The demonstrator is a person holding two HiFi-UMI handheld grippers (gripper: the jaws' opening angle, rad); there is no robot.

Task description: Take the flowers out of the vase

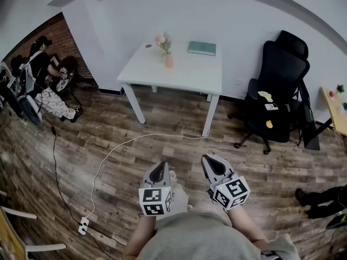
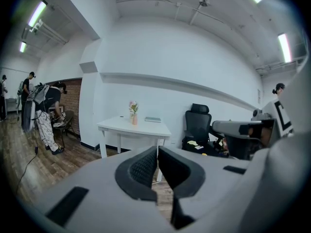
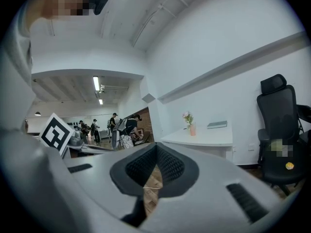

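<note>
Close to the person's body, both grippers are held side by side over the wood floor point(image 1: 162, 112), well apart from the table. The left gripper point(image 2: 157, 152) has its jaws pressed together at the tips with nothing between them. The right gripper point(image 3: 155, 150) is closed and empty too.

Ahead lies a broad stretch of floor, crossed by one white cable point(image 1: 162, 135). It runs from beside the table's near right leg to one power strip point(image 1: 82, 225) at near left.

One white table point(image 1: 179, 77) stands against the far wall. One pink vase point(image 1: 168, 62) stands upright near its middle, back from the near edge. The flowers point(image 1: 162, 39) are in the vase; their number cannot be told. One book point(image 1: 201, 48) lies right of the vase, apart from it, by the far edge. One black chair point(image 1: 279, 85) stands right of the table, with a gap between them.
</note>
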